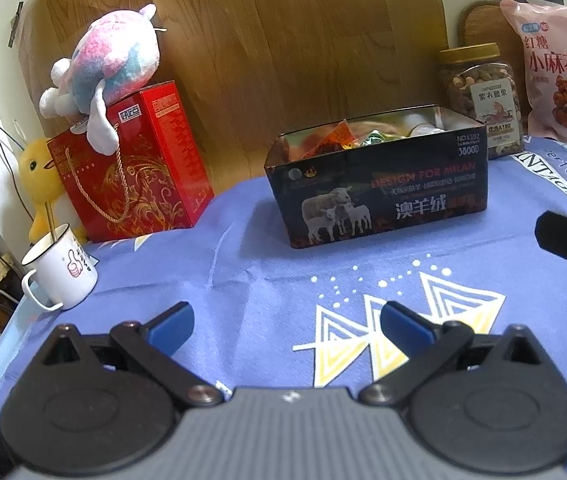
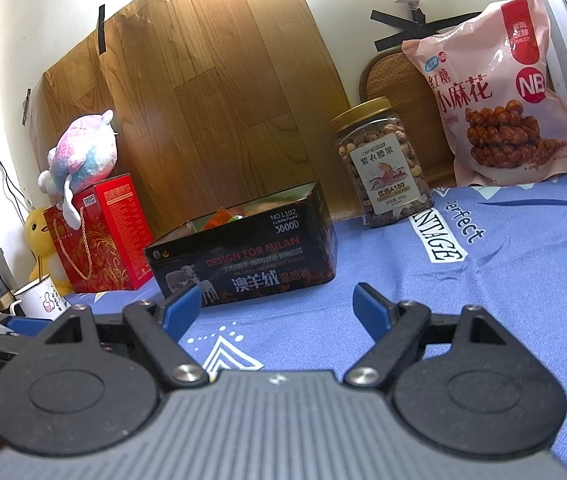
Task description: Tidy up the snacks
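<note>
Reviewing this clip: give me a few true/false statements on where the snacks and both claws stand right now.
1. Both the left claw and right claw are open and hold nothing. True.
2. The black tin has its lid on. False: it is open, with wrapped snacks showing inside.
3. The nut jar stands upright beside the pink snack bag. True.
4. The plush toy lies inside the tin. False: it sits on the red gift box.
5. The white mug lies on its side. False: it is upright.
</note>
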